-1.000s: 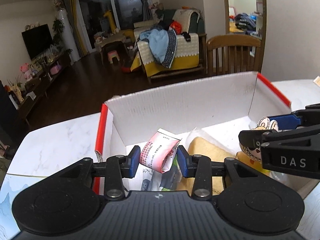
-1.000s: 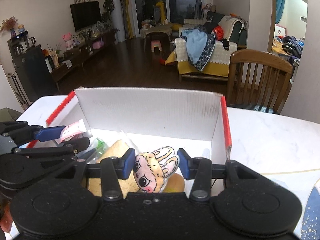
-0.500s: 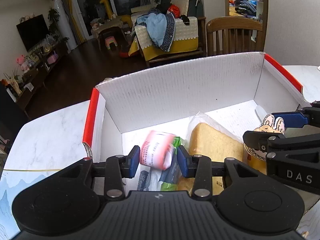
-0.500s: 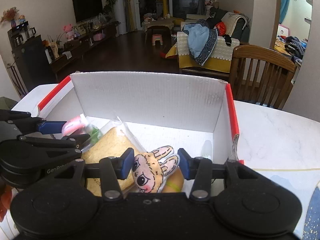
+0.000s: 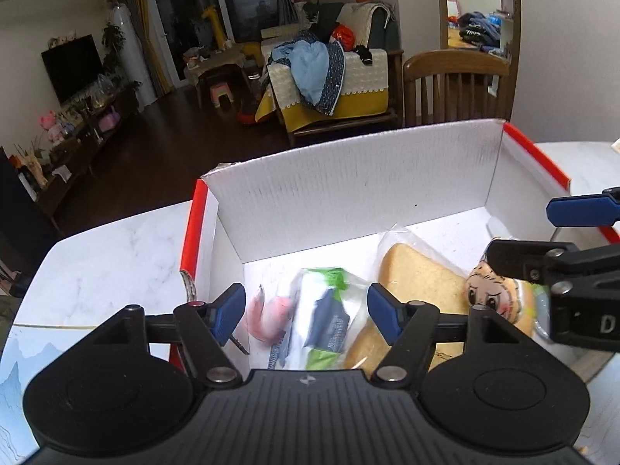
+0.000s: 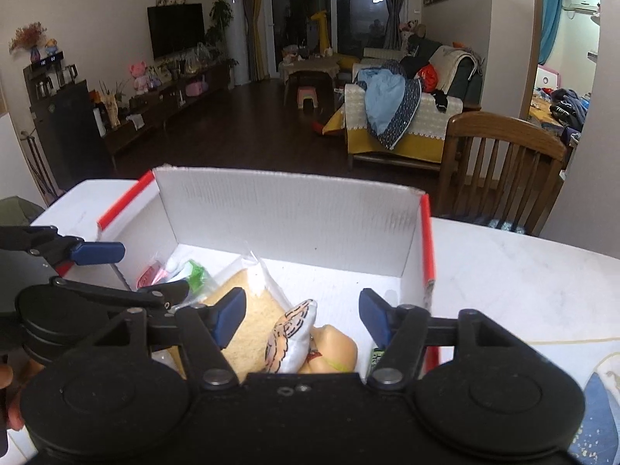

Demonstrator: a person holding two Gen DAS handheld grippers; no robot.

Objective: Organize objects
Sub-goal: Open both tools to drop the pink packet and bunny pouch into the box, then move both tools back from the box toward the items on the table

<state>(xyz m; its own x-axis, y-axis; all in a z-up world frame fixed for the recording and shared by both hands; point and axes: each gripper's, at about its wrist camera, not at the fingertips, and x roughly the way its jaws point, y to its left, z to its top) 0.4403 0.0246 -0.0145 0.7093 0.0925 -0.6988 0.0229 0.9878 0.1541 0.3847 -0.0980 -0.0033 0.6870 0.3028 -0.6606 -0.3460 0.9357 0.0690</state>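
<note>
A lived-in lounge lies behind a white marble table (image 6: 523,271). On it sits an open white box (image 5: 348,186) with red edges. Both grippers hover over it, jaws just spread wide and gripping nothing. Below the left gripper (image 5: 306,312) a blurred pink packet (image 5: 267,317) lies beside a green pouch (image 5: 329,310) and bagged bread (image 5: 418,283). Below the right gripper (image 6: 302,316) a rabbit doll (image 6: 290,337) rests free inside the box.

Left gripper (image 5: 306,316) opened, pink packet (image 5: 267,319) dropped, right gripper (image 6: 302,316) released rabbit toy (image 6: 290,335)
</note>
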